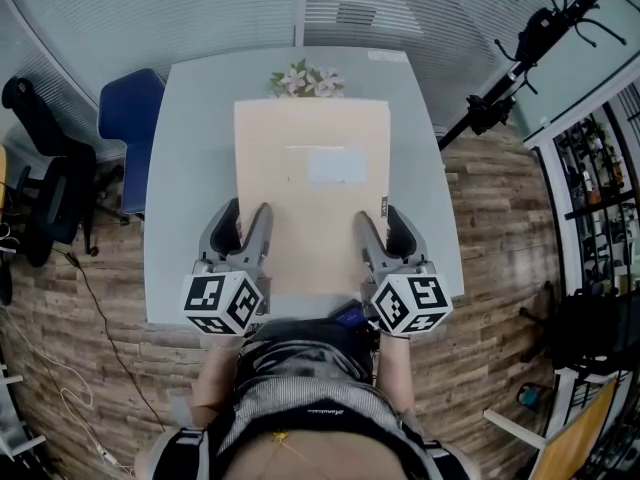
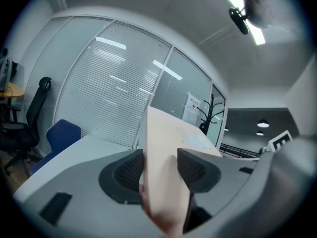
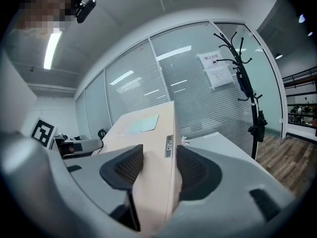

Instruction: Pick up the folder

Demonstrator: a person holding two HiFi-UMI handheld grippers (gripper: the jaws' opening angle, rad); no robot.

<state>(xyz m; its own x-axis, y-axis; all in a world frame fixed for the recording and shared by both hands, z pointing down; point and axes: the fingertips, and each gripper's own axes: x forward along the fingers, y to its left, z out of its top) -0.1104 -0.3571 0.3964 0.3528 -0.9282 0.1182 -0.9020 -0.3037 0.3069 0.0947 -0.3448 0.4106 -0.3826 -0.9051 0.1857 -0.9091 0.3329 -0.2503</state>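
Note:
The folder (image 1: 310, 208) is a thick beige box file with a pale label, lying lengthwise away from me over the light grey table (image 1: 190, 168). My left gripper (image 1: 247, 213) is shut on its left long edge near the end closest to me. My right gripper (image 1: 378, 216) is shut on the right long edge at the same end. In the left gripper view the folder (image 2: 161, 133) fills the gap between the ribbed pads of the left gripper (image 2: 159, 157). The right gripper view shows the folder (image 3: 148, 133) and its small spine tag clamped in the right gripper (image 3: 159, 155).
A small bunch of flowers (image 1: 305, 80) sits at the table's far edge, just past the folder. A blue chair (image 1: 130, 118) stands at the table's left, with a black office chair (image 1: 40, 168) beyond it. A black coat stand (image 1: 520, 58) rises at the right by the glass wall.

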